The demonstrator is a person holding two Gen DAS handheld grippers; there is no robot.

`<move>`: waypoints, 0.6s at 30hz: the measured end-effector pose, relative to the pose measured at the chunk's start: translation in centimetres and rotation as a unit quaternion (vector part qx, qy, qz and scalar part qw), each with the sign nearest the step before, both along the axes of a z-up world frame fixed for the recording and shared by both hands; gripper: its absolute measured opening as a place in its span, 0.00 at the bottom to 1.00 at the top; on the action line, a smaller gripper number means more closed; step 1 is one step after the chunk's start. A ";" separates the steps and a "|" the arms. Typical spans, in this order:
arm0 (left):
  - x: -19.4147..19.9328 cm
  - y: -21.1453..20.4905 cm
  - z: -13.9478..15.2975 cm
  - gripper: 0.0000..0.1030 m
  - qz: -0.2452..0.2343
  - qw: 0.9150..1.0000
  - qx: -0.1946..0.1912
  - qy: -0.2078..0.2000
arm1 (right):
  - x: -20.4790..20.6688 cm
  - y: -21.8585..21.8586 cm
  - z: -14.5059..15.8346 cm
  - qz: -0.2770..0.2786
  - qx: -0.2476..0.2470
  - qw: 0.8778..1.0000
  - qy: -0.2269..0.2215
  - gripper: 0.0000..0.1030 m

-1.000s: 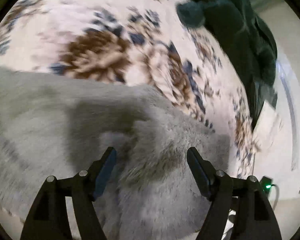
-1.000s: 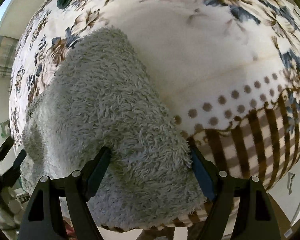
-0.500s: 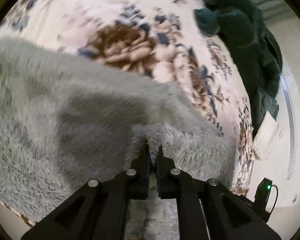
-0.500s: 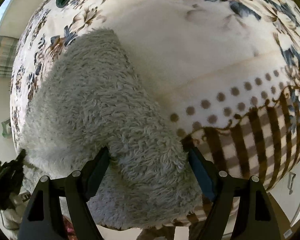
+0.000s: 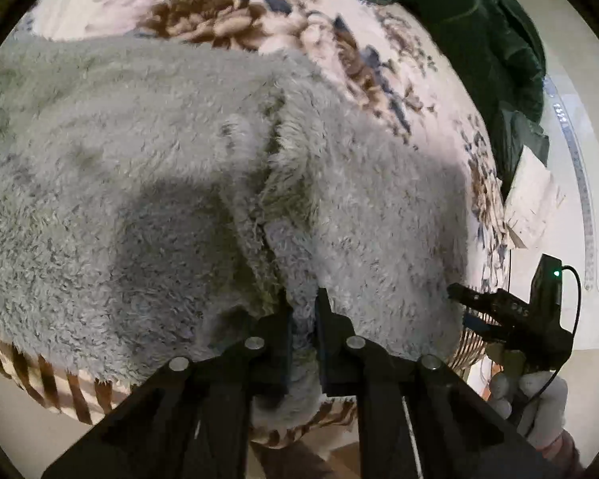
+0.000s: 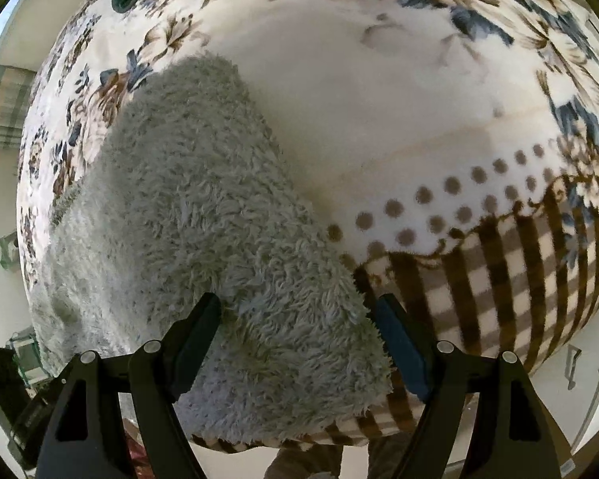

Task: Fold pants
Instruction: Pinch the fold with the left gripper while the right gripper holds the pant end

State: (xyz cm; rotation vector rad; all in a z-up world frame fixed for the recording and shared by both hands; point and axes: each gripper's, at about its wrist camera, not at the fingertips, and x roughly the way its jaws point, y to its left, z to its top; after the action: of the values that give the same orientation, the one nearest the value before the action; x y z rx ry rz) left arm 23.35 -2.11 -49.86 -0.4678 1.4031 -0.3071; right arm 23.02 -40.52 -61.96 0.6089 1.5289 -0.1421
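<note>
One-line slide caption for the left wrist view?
Left hand-held gripper shut on a pinch of fluffy grey pants lying on a floral blanket.

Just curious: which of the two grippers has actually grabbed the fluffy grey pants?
The left gripper: its fingers are pinched shut on the pants. The right gripper is wide open.

Both cameras sit low and close at the near edge of the bed, each looking forward along its own fingers across the blanket. The left wrist view faces the far side, where dark green clothes lie. The right wrist view looks along the grey fleece pants. Both views share the pants and the floral blanket.
</note>
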 end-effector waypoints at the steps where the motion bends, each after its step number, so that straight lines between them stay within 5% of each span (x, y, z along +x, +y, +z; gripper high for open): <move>1: -0.1 0.4 0.7 0.07 0.008 1.000 -0.003 -0.013 | -0.1 0.1 0.0 0.000 0.000 1.000 0.000 0.80; 5: -0.1 2.3 2.3 0.07 0.031 0.999 0.003 -0.033 | -0.2 0.5 -0.3 0.002 0.001 1.000 0.000 0.80; 10: 0.1 4.9 -2.5 0.15 0.062 0.997 -0.007 0.053 | -0.3 1.0 -0.6 0.004 0.009 1.000 0.008 0.80; 14: 0.3 5.3 -2.2 0.68 0.088 0.994 -0.021 0.062 | -0.2 1.4 0.0 0.010 0.005 1.000 0.003 0.80; 18: 3.0 4.6 -1.7 0.70 0.106 0.992 -0.047 0.040 | 0.0 1.2 -0.1 0.012 -0.001 1.000 0.006 0.80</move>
State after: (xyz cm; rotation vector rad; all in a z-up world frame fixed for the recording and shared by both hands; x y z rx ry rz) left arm 26.33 2.49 -51.55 -0.7077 1.4064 -0.1840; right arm 23.07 -39.36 -62.06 0.5892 1.5471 -0.1296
